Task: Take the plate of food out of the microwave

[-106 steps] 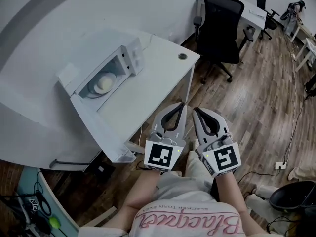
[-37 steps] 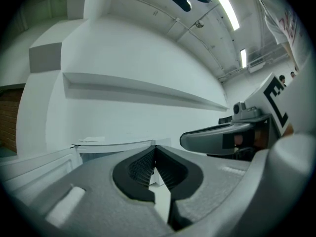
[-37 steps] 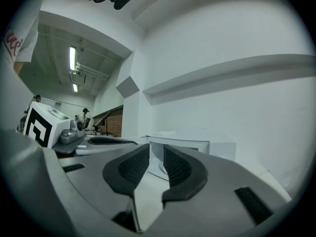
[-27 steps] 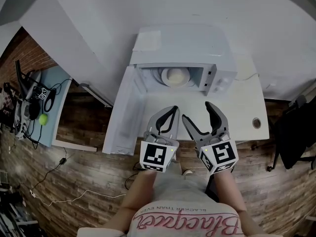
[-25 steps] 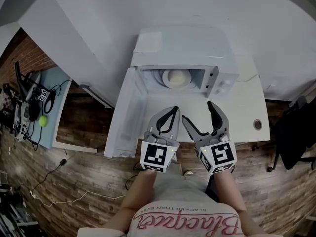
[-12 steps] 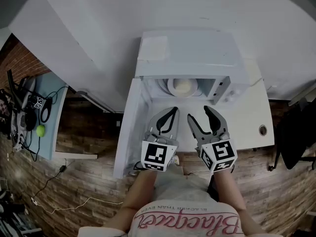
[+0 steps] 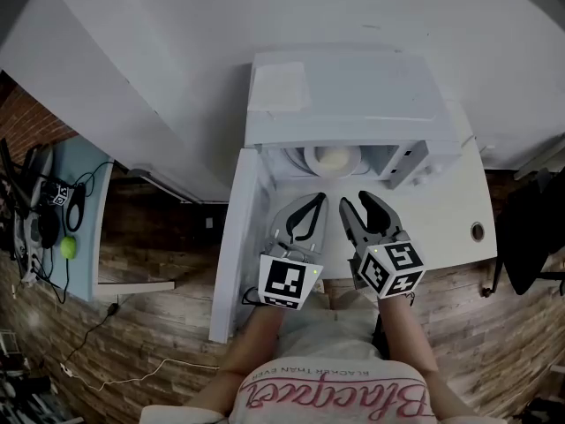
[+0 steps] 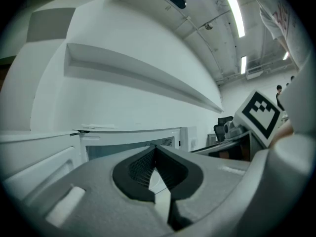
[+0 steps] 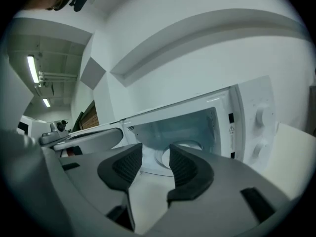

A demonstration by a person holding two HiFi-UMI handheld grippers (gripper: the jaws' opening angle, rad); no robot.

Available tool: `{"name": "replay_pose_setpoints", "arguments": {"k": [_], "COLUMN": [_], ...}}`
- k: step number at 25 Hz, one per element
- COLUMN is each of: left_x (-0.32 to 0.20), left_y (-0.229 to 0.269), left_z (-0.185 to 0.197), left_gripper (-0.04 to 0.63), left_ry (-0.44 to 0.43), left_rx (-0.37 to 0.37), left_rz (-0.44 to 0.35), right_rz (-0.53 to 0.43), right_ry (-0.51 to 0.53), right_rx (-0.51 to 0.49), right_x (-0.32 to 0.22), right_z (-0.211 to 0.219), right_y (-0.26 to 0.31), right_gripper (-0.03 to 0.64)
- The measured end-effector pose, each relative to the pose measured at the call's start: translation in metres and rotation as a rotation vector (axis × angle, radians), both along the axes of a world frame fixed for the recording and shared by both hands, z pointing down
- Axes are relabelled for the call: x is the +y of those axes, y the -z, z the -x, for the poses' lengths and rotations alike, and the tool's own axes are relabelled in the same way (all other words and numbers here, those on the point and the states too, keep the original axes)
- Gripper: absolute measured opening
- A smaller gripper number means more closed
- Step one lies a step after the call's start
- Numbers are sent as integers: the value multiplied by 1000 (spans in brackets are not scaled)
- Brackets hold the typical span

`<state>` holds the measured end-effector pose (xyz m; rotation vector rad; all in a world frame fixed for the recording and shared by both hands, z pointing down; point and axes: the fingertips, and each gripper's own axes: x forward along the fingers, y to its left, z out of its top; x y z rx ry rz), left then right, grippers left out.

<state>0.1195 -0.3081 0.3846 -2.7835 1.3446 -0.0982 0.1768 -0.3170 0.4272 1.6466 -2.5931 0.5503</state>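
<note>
The white microwave (image 7: 344, 95) stands on a white desk (image 7: 446, 223) with its door (image 7: 240, 237) swung open to the left. Inside sits a white plate (image 7: 331, 159) with a pale mound of food; its rim (image 9: 190, 144) also shows past the right jaws. My left gripper (image 7: 321, 199) is shut and empty, just in front of the opening (image 8: 123, 137). Beside it, my right gripper (image 7: 350, 202) is open. Its jaws have just been closing, with nothing between them (image 9: 155, 151). Both grippers point at the cavity, short of the plate.
The microwave's panel with two knobs (image 9: 259, 125) is right of the opening. A cable hole (image 7: 478, 231) is in the desk at the right. A low side table (image 7: 75, 210) with cables and a green ball (image 7: 69, 248) stands on the wood floor at the left.
Both grippers have moved forward toward the microwave opening. The right jaws have narrowed from wide open. The left gripper stays shut.
</note>
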Motion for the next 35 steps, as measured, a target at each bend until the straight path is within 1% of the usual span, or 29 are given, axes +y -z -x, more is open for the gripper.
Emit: {"name": "replay_pose_setpoints", "arguments": {"k": [4, 8, 12, 16, 19, 21, 24, 27, 30, 35], "left_x": [-1, -4, -9, -14, -19, -22, -26, -31, -37, -46], "left_y": [-4, -8, -12, -14, -16, -17, -19, -22, -26, -28], "left_z": [2, 3, 6, 15, 20, 21, 26, 29, 33, 27], "left_gripper": [5, 5, 5, 5, 5, 5, 5, 5, 5, 5], "left_ry": [1, 11, 30, 68, 98, 109, 129, 146, 169, 169], "left_rx": [13, 7, 5, -33, -46, -61, -67, -73, -61, -34], "left_rz": [15, 20, 18, 2, 3, -4, -9, 2, 19, 25], "right_rz": [37, 88, 131, 196, 251, 283, 326, 372, 422, 504], "right_ry": [-18, -90, -130, -138, -149, -152, -164, -182, -193, -240], "right_rx": [-37, -141, -191, -239, -291, -305, -339, -400, -474, -544], "right_x": [-7, -22, -35, -45, -52, -57, -65, -74, -82, -91], "right_z": [5, -3, -7, -4, -4, -3, -4, -5, -2, -7], "right_y": [-12, -27, -42, -62, -77, -87, -99, -108, -115, -131], "right_gripper": [175, 175, 175, 175, 173, 170, 166, 164, 164, 160]}}
